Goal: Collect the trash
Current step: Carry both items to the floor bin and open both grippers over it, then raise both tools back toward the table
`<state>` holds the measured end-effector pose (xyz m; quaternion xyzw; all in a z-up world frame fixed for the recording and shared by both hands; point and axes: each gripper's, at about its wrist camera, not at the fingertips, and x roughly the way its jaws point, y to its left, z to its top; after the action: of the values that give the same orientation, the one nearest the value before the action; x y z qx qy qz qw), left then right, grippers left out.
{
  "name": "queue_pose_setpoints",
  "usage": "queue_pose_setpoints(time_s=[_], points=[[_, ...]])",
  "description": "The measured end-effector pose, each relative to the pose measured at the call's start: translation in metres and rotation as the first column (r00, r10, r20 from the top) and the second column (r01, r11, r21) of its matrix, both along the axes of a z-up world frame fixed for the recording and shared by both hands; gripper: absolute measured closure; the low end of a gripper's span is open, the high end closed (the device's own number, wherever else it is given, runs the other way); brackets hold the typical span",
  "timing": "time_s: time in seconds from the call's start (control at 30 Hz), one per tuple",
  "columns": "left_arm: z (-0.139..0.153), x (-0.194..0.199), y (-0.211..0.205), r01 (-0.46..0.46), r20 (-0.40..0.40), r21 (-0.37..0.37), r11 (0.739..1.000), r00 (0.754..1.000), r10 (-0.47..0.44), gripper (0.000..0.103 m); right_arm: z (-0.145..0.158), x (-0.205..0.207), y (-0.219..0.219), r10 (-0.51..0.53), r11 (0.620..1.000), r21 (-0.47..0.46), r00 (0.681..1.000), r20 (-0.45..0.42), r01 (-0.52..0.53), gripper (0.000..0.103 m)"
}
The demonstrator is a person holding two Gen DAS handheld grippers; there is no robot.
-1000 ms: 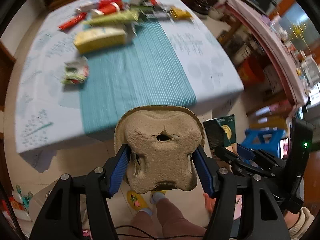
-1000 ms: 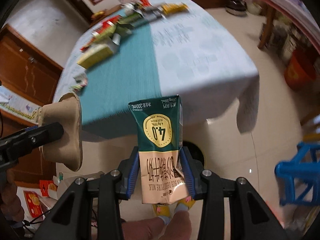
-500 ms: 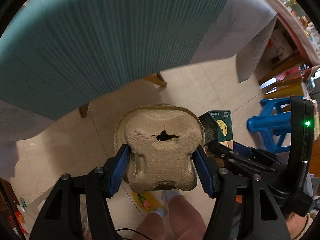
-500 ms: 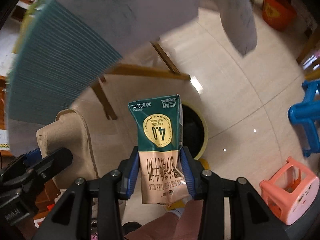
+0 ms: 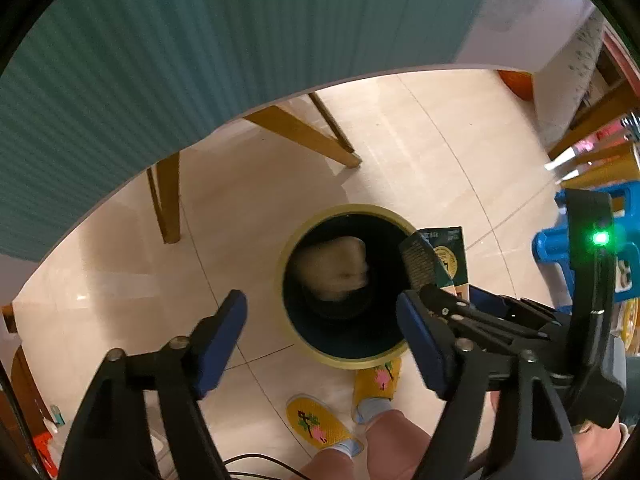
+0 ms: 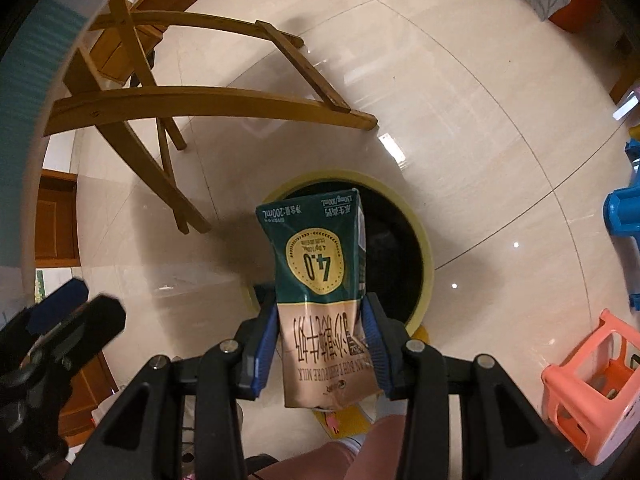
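Now, left wrist view: the left gripper (image 5: 320, 332) has just spread its fingers wide with nothing between them, and the pulp tray (image 5: 334, 268) shows blurred inside the dark bin (image 5: 298, 340) at centre frame (one piece of trash dealt with, by the look of it). The milk carton (image 5: 446, 258) peeks in at the bin's right edge.

Over to the right wrist view: the right gripper (image 6: 320, 344) clamps the carton's lower half, the carton hanging right over the bin's mouth at centre. Letting it go is what's left here; whatever sits on the counter (image 6: 20, 92), upper left, isn't visible.
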<state>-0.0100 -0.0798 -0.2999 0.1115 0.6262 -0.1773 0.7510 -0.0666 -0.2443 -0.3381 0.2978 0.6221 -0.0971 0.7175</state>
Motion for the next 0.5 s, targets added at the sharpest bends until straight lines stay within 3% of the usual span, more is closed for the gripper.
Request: queue_pose_setpoints(time_s=[0.1, 0.37, 0.5], points=[[0.002, 0.005, 0.007, -0.025, 0.004, -0.001, 1.0, 1.0, 0.025, 0.016, 0.0, -0.001, -0.001, -0.007, 1.0, 0.015, 1.0, 0.013, 0.007, 0.051], [0.034, -0.001, 0.017, -0.049, 0.028, -0.005, 0.999, 0.998, 0.049, 0.013, 0.024, 0.0, 0.006, 0.004, 1.0, 0.003, 0.999, 0.039, -0.005, 0.051], [0.068, -0.012, 0.022, -0.049, 0.037, -0.011, 0.999, 0.998, 0.049, 0.013, 0.056, -0.007, 0.01, 0.019, 1.0, -0.008, 0.999, 0.047, -0.018, 0.051]])
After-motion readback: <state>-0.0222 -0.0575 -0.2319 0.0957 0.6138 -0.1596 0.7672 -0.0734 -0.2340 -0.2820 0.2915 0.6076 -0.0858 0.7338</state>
